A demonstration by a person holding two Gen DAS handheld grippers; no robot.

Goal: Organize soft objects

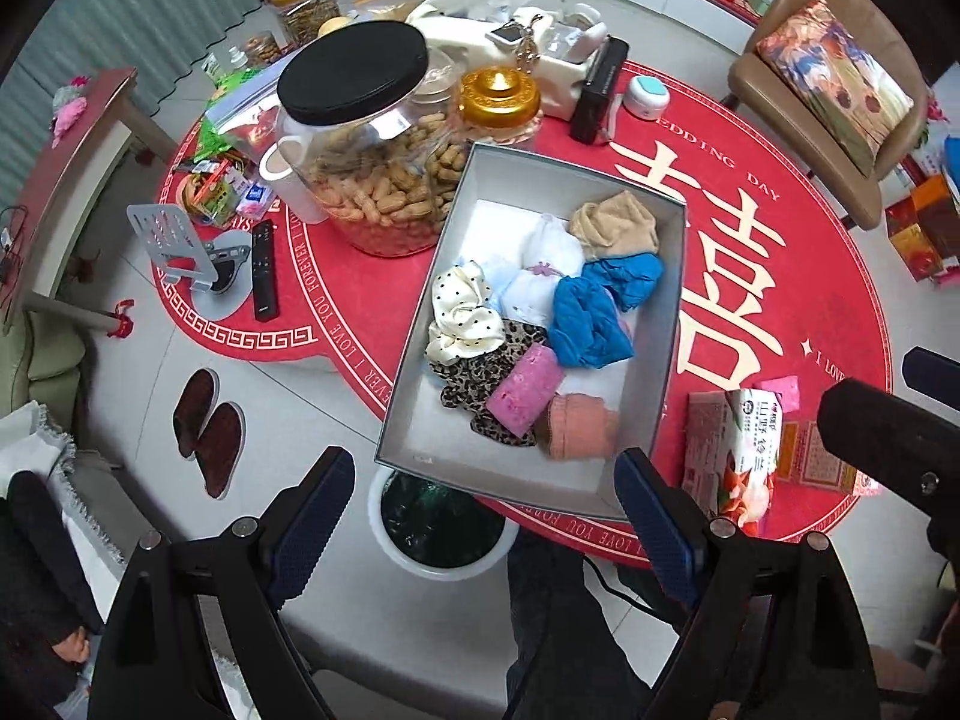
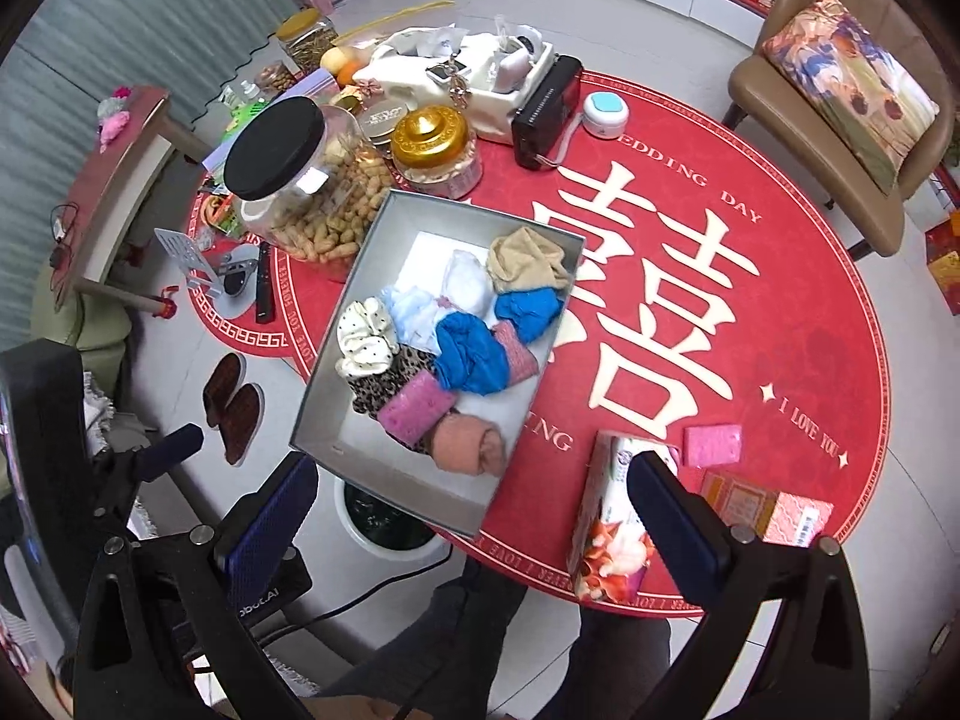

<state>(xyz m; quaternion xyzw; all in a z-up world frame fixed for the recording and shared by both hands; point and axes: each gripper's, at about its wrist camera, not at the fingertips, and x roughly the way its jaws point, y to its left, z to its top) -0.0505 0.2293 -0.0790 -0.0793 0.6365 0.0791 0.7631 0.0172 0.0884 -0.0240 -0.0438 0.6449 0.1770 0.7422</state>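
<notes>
A grey open box [image 1: 660,330] [image 2: 327,396] sits on the round red table and hangs a little over its near edge. Inside lie soft items: a blue cloth [image 1: 591,318] [image 2: 471,360], a beige cloth [image 1: 618,225], white cloths [image 1: 549,252], a polka-dot scrunchie [image 1: 465,315], a leopard-print piece [image 1: 474,375], a pink pad [image 1: 528,390] [image 2: 414,411] and a peach roll [image 1: 579,426] [image 2: 471,441]. A second pink pad [image 2: 713,445] [image 1: 780,393] lies outside on the table. My left gripper [image 1: 483,522] and right gripper [image 2: 474,522] both hang open above the box's near edge, holding nothing.
A big peanut jar [image 1: 372,150] with a black lid, a gold-lidded jar [image 1: 498,96] and a black radio [image 2: 546,114] stand behind the box. A tissue pack [image 2: 612,516] and an orange carton [image 2: 768,510] lie right. A white bin [image 1: 441,525], slippers [image 1: 210,429] and a brown chair [image 2: 840,108] surround the table.
</notes>
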